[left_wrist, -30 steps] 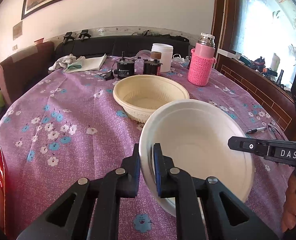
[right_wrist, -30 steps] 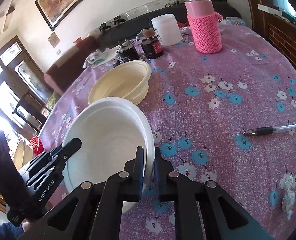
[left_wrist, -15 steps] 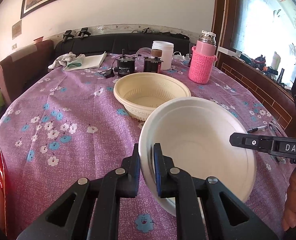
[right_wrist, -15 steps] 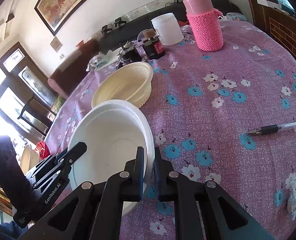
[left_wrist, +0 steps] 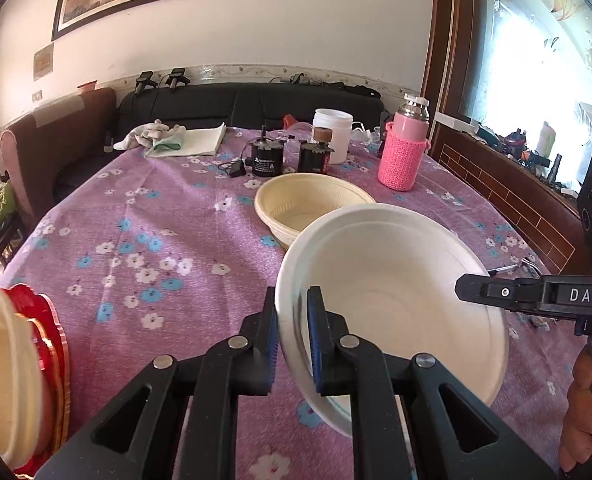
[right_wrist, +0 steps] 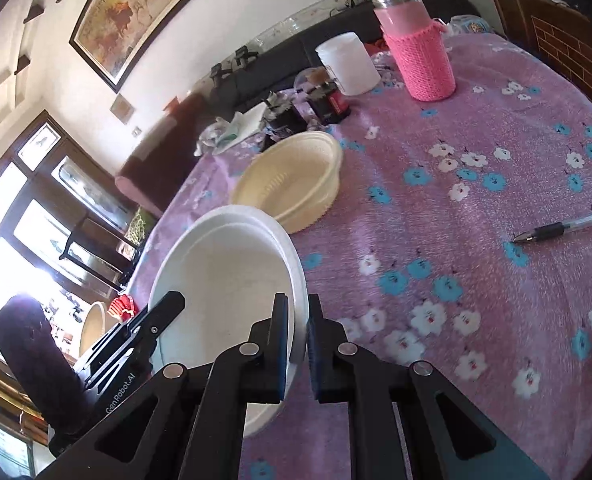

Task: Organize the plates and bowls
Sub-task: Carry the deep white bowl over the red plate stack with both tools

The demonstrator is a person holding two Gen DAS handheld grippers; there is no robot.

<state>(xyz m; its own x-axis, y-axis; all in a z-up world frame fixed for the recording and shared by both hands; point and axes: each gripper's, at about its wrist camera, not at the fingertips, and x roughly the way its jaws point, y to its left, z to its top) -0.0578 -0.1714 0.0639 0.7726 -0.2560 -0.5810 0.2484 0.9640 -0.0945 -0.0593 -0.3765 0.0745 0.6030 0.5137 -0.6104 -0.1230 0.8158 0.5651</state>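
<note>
A white bowl (left_wrist: 395,300) hangs in the air above the purple flowered tablecloth (left_wrist: 144,248), held by both grippers. My left gripper (left_wrist: 292,320) is shut on its left rim. My right gripper (right_wrist: 297,328) is shut on its right rim; the bowl (right_wrist: 224,280) fills the lower left of the right wrist view. A cream ribbed bowl (left_wrist: 311,204) sits on the table just beyond it, also in the right wrist view (right_wrist: 292,184). A cream bowl (left_wrist: 0,380) and red plates (left_wrist: 52,344) stand at the left edge.
At the far side of the table stand a pink knitted flask (left_wrist: 403,152), a white jar (left_wrist: 331,136), two dark jars (left_wrist: 266,158) and folded cloths (left_wrist: 176,140). A pen (right_wrist: 563,228) lies on the right. A sofa (left_wrist: 236,104) is behind.
Both grippers have lifted the white bowl higher and moved it left, away from the cream bowl. The stack at the left edge has come further into view.
</note>
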